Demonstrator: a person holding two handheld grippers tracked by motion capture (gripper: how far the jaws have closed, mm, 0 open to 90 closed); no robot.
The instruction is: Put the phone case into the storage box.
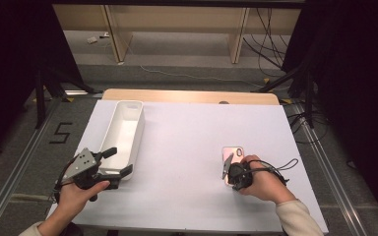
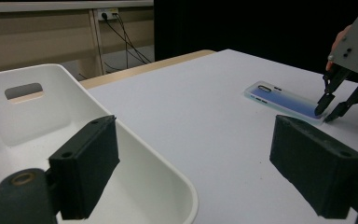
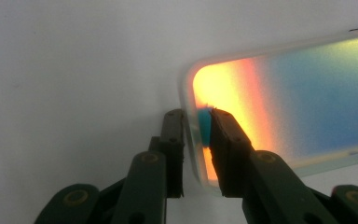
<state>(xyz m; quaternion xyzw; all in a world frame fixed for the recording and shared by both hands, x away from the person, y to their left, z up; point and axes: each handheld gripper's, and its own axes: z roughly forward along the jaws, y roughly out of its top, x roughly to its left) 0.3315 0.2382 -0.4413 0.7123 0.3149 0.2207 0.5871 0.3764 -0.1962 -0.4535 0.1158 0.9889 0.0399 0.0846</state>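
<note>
**Right gripper pinches the phone's edge while the left straddles the tray's wall**

Near the desk's right edge a phone (image 1: 232, 160) with an iridescent back lies flat. The right gripper (image 3: 196, 140) has its jaws narrowed on the phone's short near edge, one jaw outside the rim, the other on top. Along the left side of the desk (image 1: 197, 128) stands a long white tray (image 1: 123, 135). The left gripper (image 1: 115, 162) has its jaws spread wide at the tray's near end, one jaw inside, one outside

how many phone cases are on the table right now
1. The phone case lies flat on the table's right side, its near edge between the right gripper's jaws. The white bin's inside shows none.
</note>
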